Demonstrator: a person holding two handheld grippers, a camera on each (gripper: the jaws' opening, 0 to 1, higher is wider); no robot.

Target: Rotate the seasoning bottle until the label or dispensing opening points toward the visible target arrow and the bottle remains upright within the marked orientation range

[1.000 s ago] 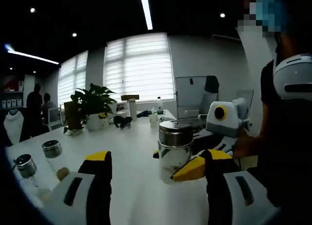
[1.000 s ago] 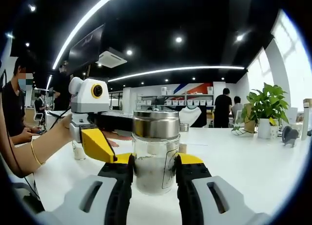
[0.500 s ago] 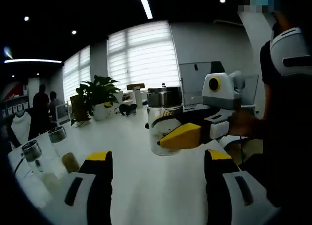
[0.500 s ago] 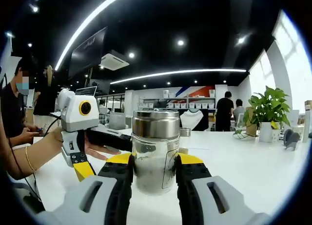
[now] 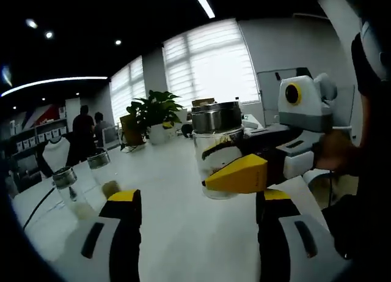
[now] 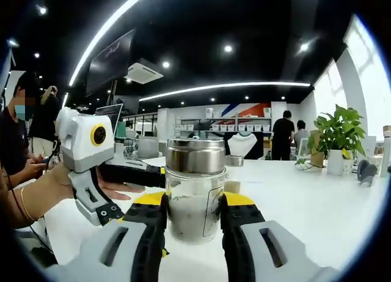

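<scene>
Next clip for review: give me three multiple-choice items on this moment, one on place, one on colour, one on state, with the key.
1. Where is the seasoning bottle?
A. Between the right tool's jaws
B. On a shelf
C. In the plant pot

2. What colour is the bottle's lid?
A. Red
B. Silver metal
C. Green

3. How does the left tool stand?
A. Shut on the bottle
B. Open, holding nothing
C. Shut on a jar

Key: A, the right tool clamps the glass; B, the lid is shiny steel; C is wrong and B right, its jaws stand apart.

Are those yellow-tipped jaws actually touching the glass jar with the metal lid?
Touching: in the right gripper view, the right gripper has both jaws pressed against the glass jar.
</scene>
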